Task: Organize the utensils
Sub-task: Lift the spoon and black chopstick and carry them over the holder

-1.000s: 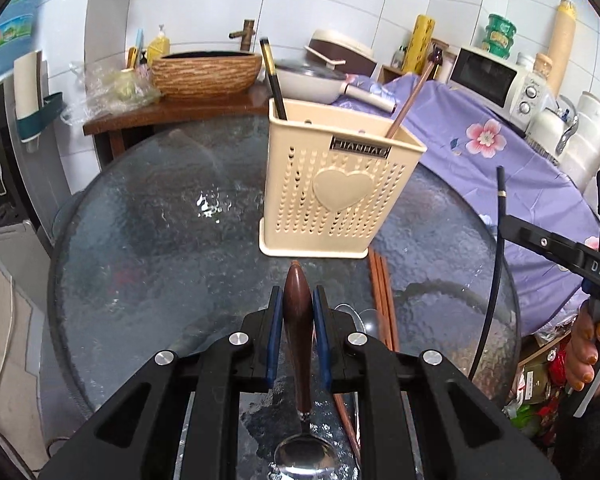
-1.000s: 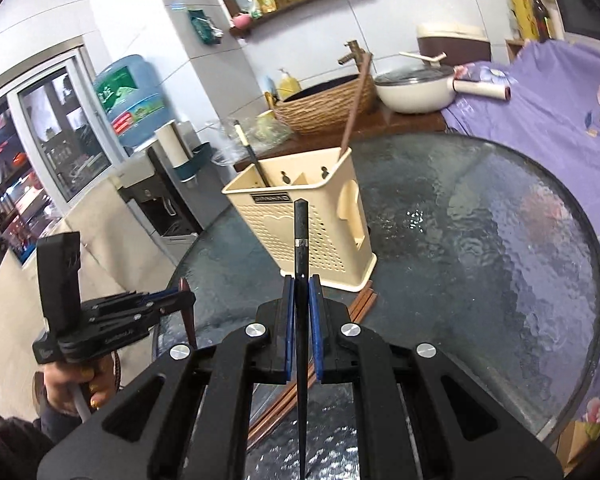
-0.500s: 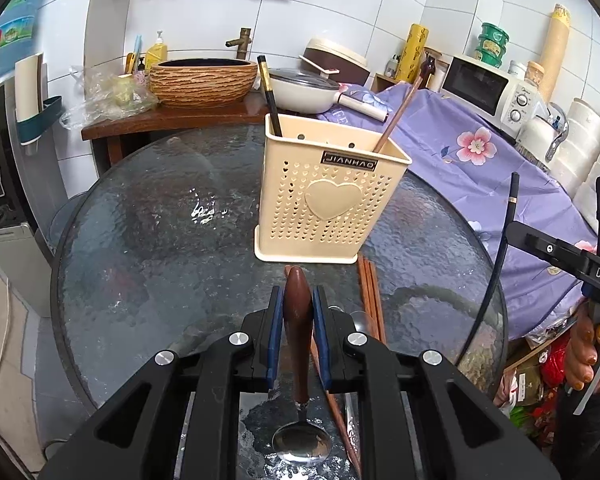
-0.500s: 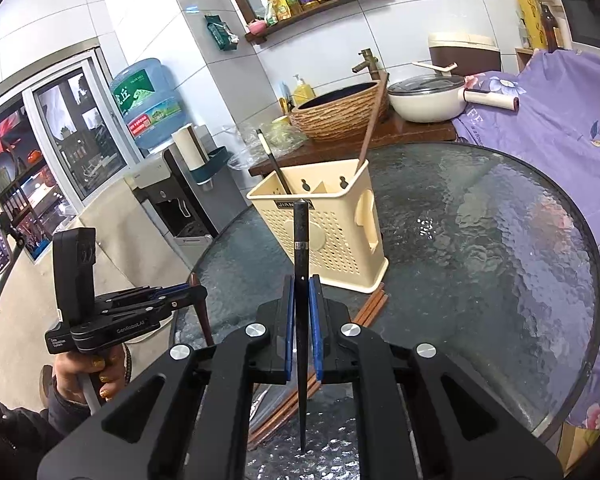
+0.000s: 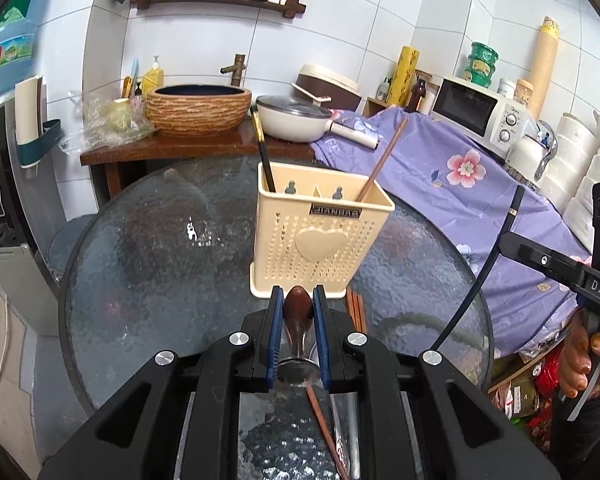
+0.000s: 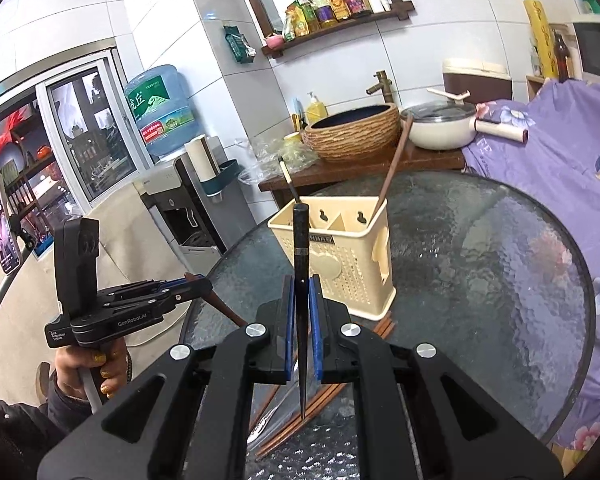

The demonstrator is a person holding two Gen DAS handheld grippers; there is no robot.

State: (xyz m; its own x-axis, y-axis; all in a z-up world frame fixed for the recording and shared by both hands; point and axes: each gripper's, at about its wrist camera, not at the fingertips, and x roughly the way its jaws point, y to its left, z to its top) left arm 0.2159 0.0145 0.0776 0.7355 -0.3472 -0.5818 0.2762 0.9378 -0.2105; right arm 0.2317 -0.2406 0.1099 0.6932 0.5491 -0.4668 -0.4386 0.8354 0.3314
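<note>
Left gripper (image 5: 296,308) clamped on brown-handled spoon (image 5: 298,312), bowl hanging down, held above the glass tabletop (image 5: 148,248) on its near side. Right gripper (image 6: 301,304) pinches a black chopstick (image 6: 301,256) upright near the tabletop's near edge. Cream utensil holder (image 5: 320,240) sits mid-tabletop with one black chopstick in left compartment, brown chopstick (image 5: 382,160) in right. Loose brown chopsticks (image 6: 296,420) lie by its base.

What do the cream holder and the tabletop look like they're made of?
Cream holder: likely molded plastic, matte, with punched heart-shaped holes and a raised heart. Tabletop: looks like textured glass, glossy, with a pebbled surface catching glare and a dark rim.
</note>
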